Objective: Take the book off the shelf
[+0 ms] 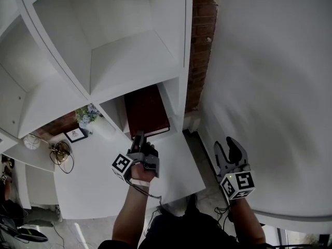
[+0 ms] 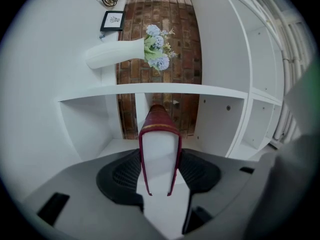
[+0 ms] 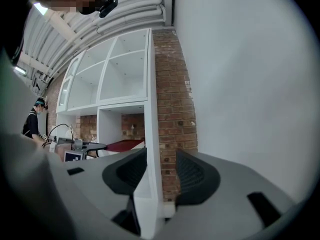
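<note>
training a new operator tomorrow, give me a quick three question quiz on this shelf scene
1. True or false: the right gripper grips the dark red book.
2. What stands between the left gripper's jaws?
3. Behind the white shelf unit is: A brick wall, B window, C curtain.
Key: 1 false, its jaws stand apart and empty. 2 the dark red book. 3 A.

A white vase [image 2: 112, 55] of pale flowers [image 2: 157, 46] sits near a framed picture [image 2: 112, 20], brick wall [image 2: 160, 14] behind.

Dark red book [image 2: 159, 149] in white shelf [image 2: 150, 90] cubby, page edge outward.
</note>
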`<state>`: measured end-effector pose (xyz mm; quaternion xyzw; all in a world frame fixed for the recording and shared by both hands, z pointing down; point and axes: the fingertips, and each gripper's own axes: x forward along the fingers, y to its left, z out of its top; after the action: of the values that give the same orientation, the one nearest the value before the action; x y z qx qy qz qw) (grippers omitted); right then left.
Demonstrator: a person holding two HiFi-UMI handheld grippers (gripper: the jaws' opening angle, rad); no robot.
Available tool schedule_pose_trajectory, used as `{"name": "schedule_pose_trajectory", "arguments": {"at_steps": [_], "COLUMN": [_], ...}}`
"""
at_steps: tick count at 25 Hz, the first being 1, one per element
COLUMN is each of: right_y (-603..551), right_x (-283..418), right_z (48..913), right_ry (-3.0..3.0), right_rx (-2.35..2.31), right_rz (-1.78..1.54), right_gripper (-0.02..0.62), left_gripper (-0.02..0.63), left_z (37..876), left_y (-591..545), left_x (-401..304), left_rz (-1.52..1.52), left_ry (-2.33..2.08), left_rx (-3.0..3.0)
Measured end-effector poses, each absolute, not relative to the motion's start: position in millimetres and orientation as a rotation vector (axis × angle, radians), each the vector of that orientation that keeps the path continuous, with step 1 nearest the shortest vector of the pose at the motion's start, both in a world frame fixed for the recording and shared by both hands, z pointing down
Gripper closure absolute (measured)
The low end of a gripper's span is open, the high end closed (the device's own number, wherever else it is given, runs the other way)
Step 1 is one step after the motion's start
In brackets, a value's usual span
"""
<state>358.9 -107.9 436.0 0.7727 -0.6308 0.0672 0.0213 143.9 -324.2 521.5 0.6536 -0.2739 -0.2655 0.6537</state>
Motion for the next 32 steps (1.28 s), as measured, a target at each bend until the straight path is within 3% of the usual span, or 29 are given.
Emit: {"name": "schedule_pose_trajectory", "arguments": {"at_steps": [17, 32], "right_y": [-112, -139], "right_x": [365, 336], "right_z": [452, 447], "right_ry": [-1.985, -2.137], "right_rx": [2.354, 2.219], "right_rz": [0.265, 0.243], "right_gripper": [0.425, 0.437], "left_gripper": [0.382, 0.386], "left_z": [523, 518], "left_y": [-337, -268], "left_x": [153, 123], "left_rz": [-0.625, -0.603], "left_ry": [-0.653, -0.577], "left_rx": [1.48, 1.488]}}
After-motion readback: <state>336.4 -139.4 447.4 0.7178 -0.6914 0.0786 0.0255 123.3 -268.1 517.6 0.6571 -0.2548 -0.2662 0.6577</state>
